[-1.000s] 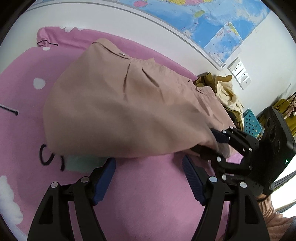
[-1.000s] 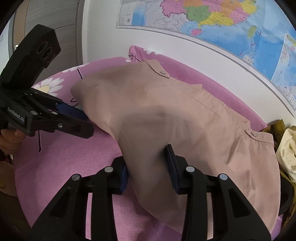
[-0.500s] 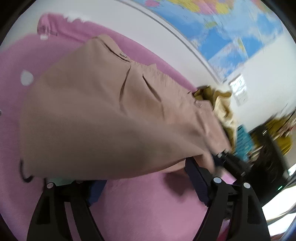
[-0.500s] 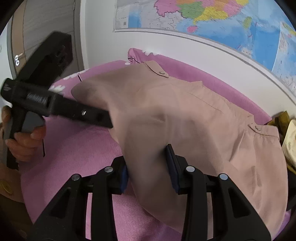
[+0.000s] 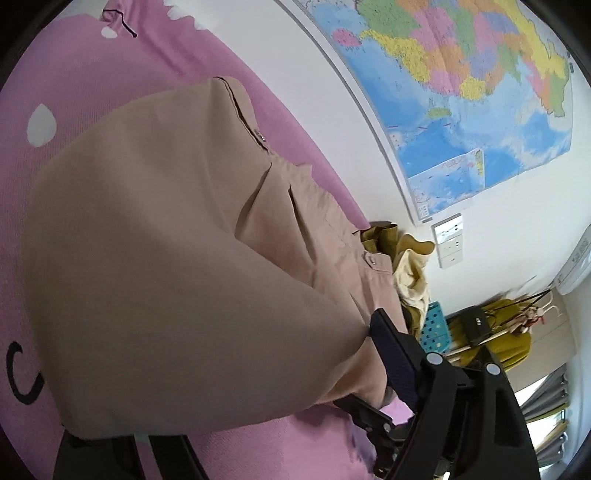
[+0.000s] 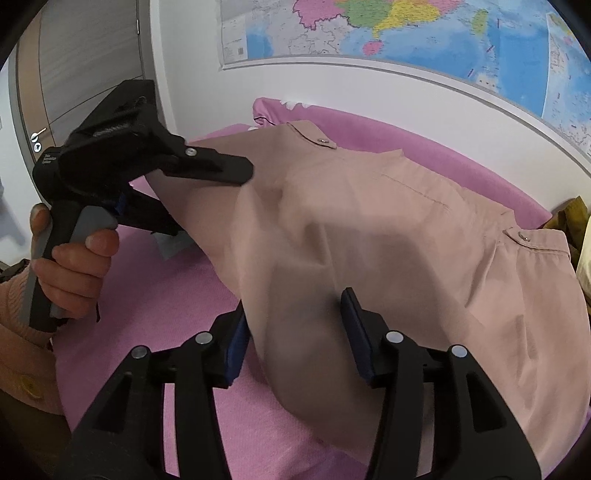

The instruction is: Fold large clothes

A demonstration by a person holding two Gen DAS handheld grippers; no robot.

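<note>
We are laying the folded end of the beige garment (image 6: 388, 236) down across the pink bed (image 6: 159, 295), which fills the lower left of the right wrist view. To do this well, we judge the fold should settle flat before either gripper pulls clear, backing out low and straight so no cloth drags along. The garment spreads from the centre to the right edge of that view, waistband towards the map (image 6: 424, 29) at the top. The right gripper (image 6: 291, 328), bottom centre, is opening, its pads easing off the cloth bunched between them. The left gripper (image 6: 207, 184), upper left, stands wide with the fold's far edge between its jaws; we see no pad pressing there.
</note>
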